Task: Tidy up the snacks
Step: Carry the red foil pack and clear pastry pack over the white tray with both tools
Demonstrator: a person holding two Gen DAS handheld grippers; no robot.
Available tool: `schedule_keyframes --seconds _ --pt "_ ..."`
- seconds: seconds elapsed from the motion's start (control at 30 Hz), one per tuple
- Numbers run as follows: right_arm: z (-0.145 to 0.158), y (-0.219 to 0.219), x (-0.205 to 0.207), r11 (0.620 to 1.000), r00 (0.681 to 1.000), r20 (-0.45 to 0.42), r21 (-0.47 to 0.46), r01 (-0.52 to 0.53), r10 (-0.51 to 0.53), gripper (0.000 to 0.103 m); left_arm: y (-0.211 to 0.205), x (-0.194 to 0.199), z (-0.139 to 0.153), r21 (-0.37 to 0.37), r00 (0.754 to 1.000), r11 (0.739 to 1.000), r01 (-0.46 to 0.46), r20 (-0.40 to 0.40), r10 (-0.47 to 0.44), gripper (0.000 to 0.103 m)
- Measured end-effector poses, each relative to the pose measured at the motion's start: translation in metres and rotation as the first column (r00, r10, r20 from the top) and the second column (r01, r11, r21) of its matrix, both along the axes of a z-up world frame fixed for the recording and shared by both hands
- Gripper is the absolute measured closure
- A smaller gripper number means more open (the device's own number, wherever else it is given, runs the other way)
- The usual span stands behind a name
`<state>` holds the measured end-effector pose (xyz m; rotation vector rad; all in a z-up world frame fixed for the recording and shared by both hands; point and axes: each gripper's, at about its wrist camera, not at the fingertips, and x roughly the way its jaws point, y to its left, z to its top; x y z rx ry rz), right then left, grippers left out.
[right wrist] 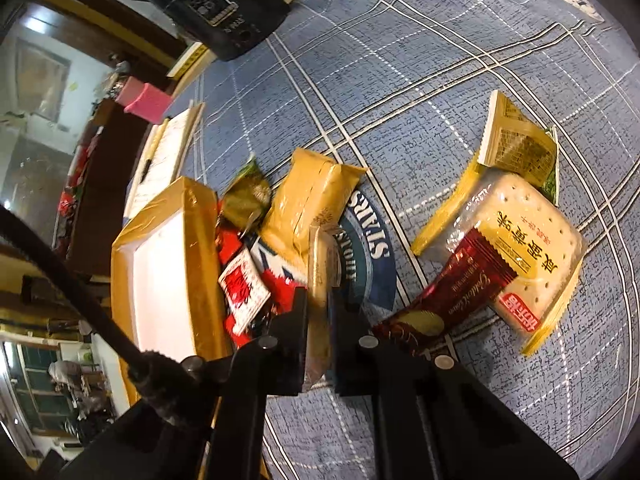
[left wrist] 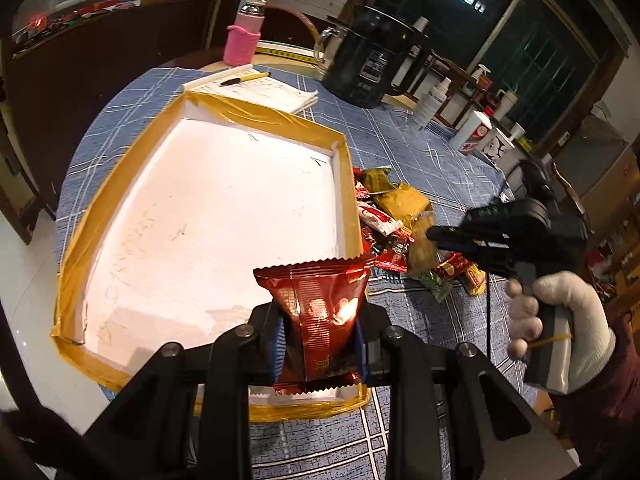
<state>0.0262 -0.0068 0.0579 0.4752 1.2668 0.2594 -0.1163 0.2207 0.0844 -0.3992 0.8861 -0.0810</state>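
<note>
My left gripper [left wrist: 320,340] is shut on a shiny red snack packet [left wrist: 316,312] and holds it above the near right corner of a white tray with a yellow taped rim [left wrist: 100,200]. The tray's floor is bare. My right gripper [right wrist: 320,304] is shut on a thin beige snack packet [right wrist: 322,280], held edge-on above the snack pile [right wrist: 280,216] beside the tray [right wrist: 200,240]. In the left wrist view the right gripper [left wrist: 436,236] sits over the pile [left wrist: 392,216] to the tray's right.
A cracker pack [right wrist: 520,248], a dark red packet [right wrist: 452,296] and a yellow packet [right wrist: 516,144] lie on the blue checked tablecloth [right wrist: 400,80]. A black kettle [left wrist: 368,60], pink bottle [left wrist: 244,36], notepad with pen [left wrist: 256,88] and bottles [left wrist: 476,128] stand at the back.
</note>
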Motion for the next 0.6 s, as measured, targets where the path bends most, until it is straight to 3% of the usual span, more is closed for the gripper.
schedule_keyframes --seconds 0.4,0.6 --pt "0.031 0.011 -0.023 0.982 0.980 0.122 0.086 -0.169 0.158 0.097 0.022 -0.001 -0.002 0.033 0.995 0.995 -0.096 -0.016 0.097 0.074" --pt "0.040 0.057 -0.033 0.934 0.944 0.132 0.158 -0.321 0.302 0.097 0.041 0.007 -0.010 0.090 0.990 0.987 -0.131 -0.037 0.135 0.074"
